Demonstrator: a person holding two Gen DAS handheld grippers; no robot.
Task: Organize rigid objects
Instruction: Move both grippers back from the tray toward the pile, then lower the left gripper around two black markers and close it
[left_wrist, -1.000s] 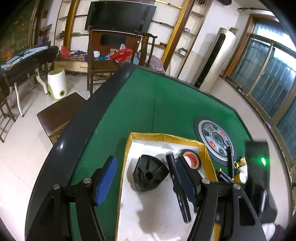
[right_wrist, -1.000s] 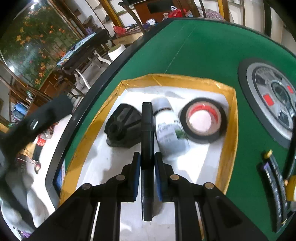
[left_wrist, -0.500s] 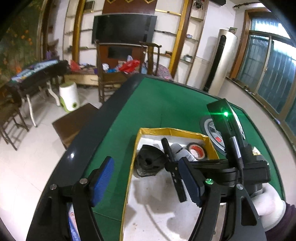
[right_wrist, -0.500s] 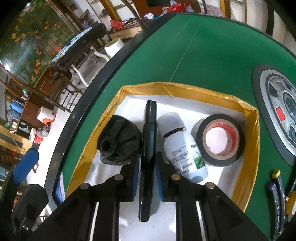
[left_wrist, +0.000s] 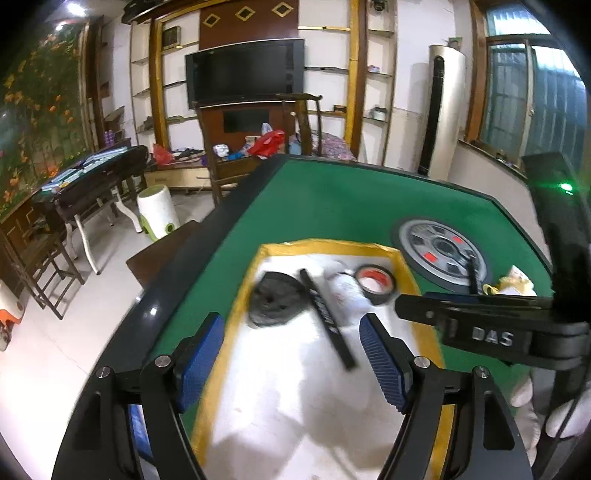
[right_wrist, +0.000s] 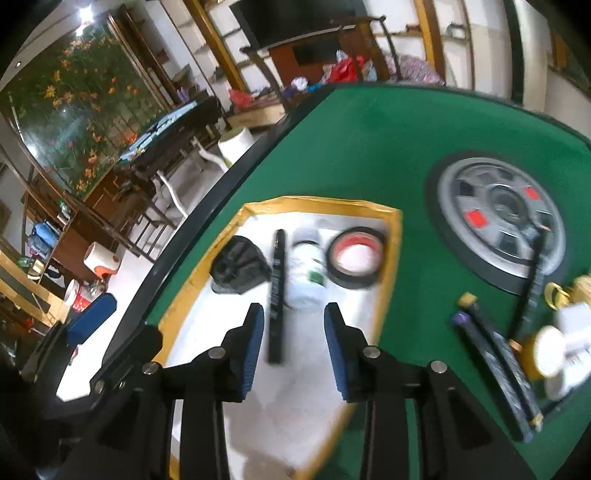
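Observation:
A white tray with a yellow rim (right_wrist: 391, 258) (left_wrist: 240, 299) lies on the green table. In it lie a black ribbed part (right_wrist: 236, 266) (left_wrist: 271, 302), a black marker (right_wrist: 277, 291) (left_wrist: 325, 317), a white bottle (right_wrist: 308, 275) (left_wrist: 345, 295) and a black tape roll (right_wrist: 354, 256) (left_wrist: 375, 282). My right gripper (right_wrist: 293, 347) is open and empty just above the marker's near end. My left gripper (left_wrist: 291, 362) is open and empty over the tray's near part. The right gripper's body (left_wrist: 491, 332) shows at the right of the left wrist view.
Right of the tray lie black pens with yellow ends (right_wrist: 495, 369), a black strip (right_wrist: 532, 288) and small yellow and white items (right_wrist: 561, 332). A round grey control panel (right_wrist: 498, 214) is set in the table. The table's black edge (right_wrist: 207, 214) runs along the left, with a stool and furniture beyond.
My right gripper opened and let go of the black marker, which now lies in the tray between the ribbed part and the bottle. Both grippers drew back and up.

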